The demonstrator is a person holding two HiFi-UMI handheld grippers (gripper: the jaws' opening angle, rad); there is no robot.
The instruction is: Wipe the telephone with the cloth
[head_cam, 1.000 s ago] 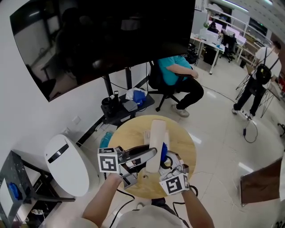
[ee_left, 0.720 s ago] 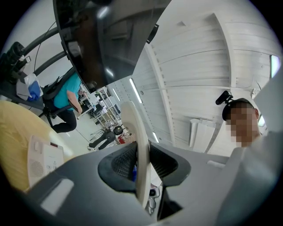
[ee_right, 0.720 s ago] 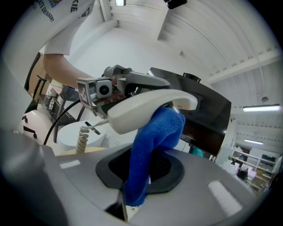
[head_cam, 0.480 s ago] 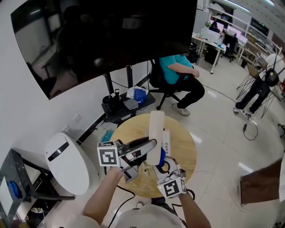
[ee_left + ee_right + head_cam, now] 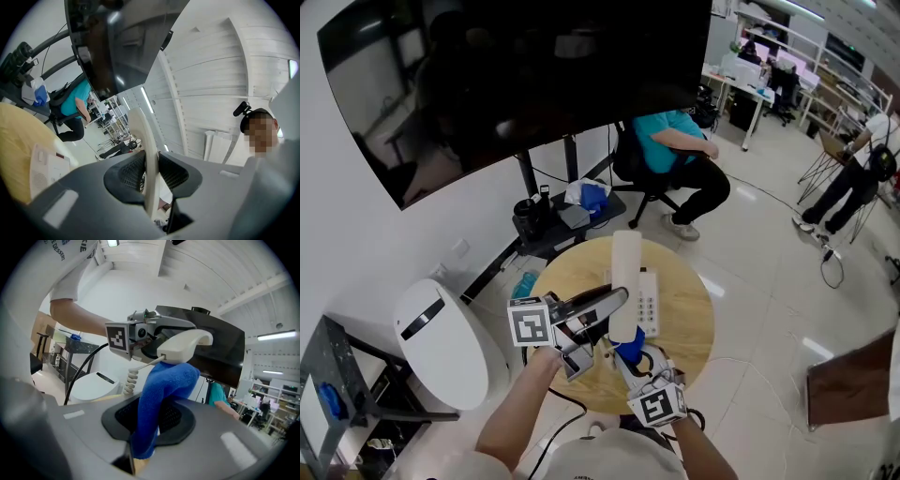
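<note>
My left gripper is shut on a white telephone handset and holds it lifted over the round wooden table. In the left gripper view the handset stands edge-on between the jaws of the left gripper. The telephone base with its keypad lies on the table behind it. My right gripper is shut on a blue cloth that touches the handset's near end. In the right gripper view the cloth rises from the right gripper up to the handset, beside its coiled cord.
A white oval appliance stands left of the table. A big dark screen on a stand rises behind it, with a seated person on a chair beyond. A dark rack is at the far left.
My right gripper has dropped toward the near table edge, dragging the cloth down the handset to its near end. The left gripper and handset shifted slightly away. A person at far right walked on.
</note>
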